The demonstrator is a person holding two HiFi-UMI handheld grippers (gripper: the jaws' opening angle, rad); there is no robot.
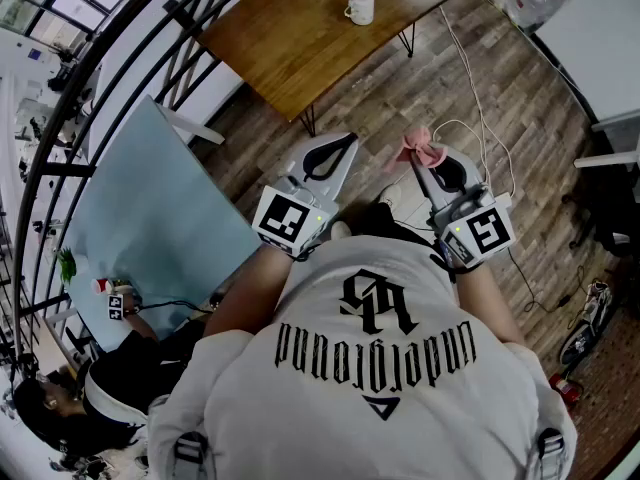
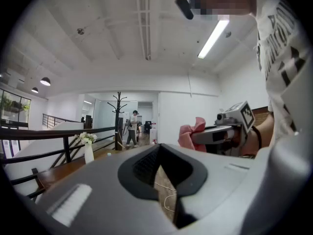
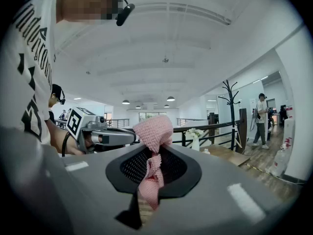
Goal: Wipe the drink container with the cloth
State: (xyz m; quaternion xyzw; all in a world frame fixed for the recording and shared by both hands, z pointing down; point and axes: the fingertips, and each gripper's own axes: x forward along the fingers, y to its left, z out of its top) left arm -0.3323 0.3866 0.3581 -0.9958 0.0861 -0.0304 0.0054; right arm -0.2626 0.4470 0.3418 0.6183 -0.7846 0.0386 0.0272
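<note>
In the middle of the head view, the right gripper (image 1: pixel 425 163) is clamped on a pink cloth (image 1: pixel 415 148). The left gripper (image 1: pixel 343 143) has its jaws pressed together and holds nothing. At the top edge, a small pale cup, possibly the drink container (image 1: pixel 360 4), stands on a wooden table (image 1: pixel 290 38), well apart from both grippers.

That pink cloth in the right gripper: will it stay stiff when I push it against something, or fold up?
It will probably fold: the cloth bunches loosely beyond the right gripper, and a strip of it lies limp between the jaws. It is likely light, since a narrow pinch holds all of it. Its nubbly weave looks grippy, not slippery.
</note>
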